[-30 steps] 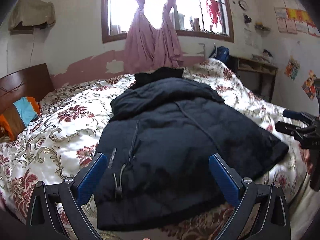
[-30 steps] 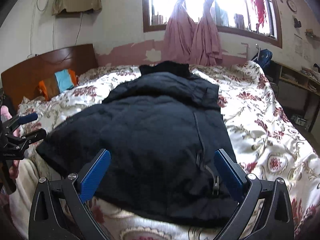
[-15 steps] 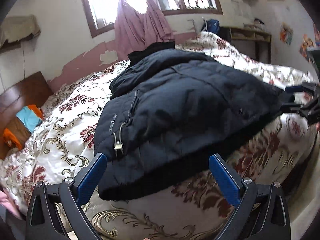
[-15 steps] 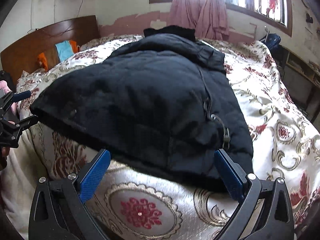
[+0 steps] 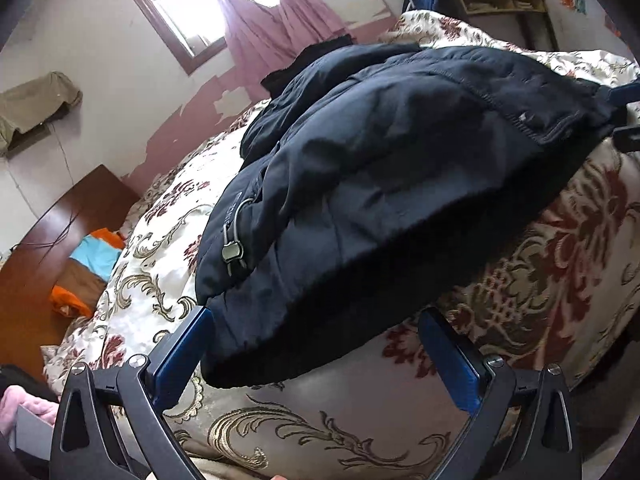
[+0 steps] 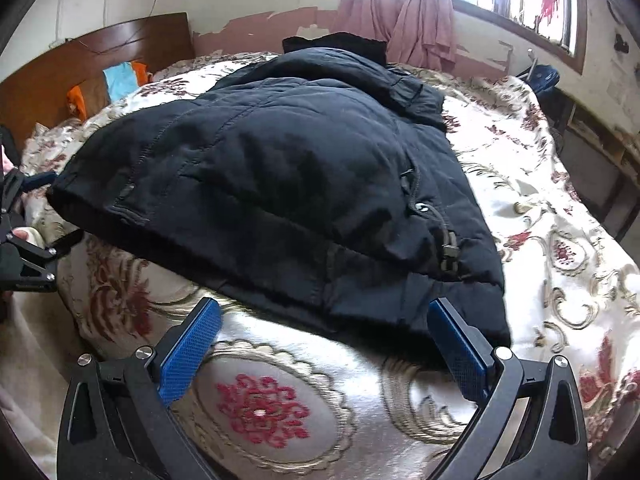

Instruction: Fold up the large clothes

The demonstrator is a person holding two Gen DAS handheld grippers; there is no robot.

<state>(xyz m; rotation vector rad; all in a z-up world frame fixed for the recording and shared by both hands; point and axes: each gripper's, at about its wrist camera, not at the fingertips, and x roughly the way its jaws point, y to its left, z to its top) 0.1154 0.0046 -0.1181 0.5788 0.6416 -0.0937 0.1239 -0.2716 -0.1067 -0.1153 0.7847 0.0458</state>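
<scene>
Bedroom, peeling pink-and-white walls, window with tied pink curtains (image 6: 400,20); bed under floral quilt (image 6: 560,216), wooden headboard (image 6: 80,64) with orange and blue bedding (image 6: 116,84) against it
Black padded jacket (image 6: 280,184), folded, lying across quilt near bed's foot edge, hem overhanging slightly; drawcord toggle (image 5: 232,252) at its corner; placement on bed unchanged from a second ago
Left gripper (image 5: 316,344): jaws spread wide, blue pads (image 5: 180,356) empty; now lower and closer than before, left pad touching jacket's near corner
Right gripper (image 6: 324,340): jaws wide apart, holding nothing; likewise dropped from above to hem level, right pad (image 6: 456,352) at jacket's edge
Both views tilted relative to a second ago
</scene>
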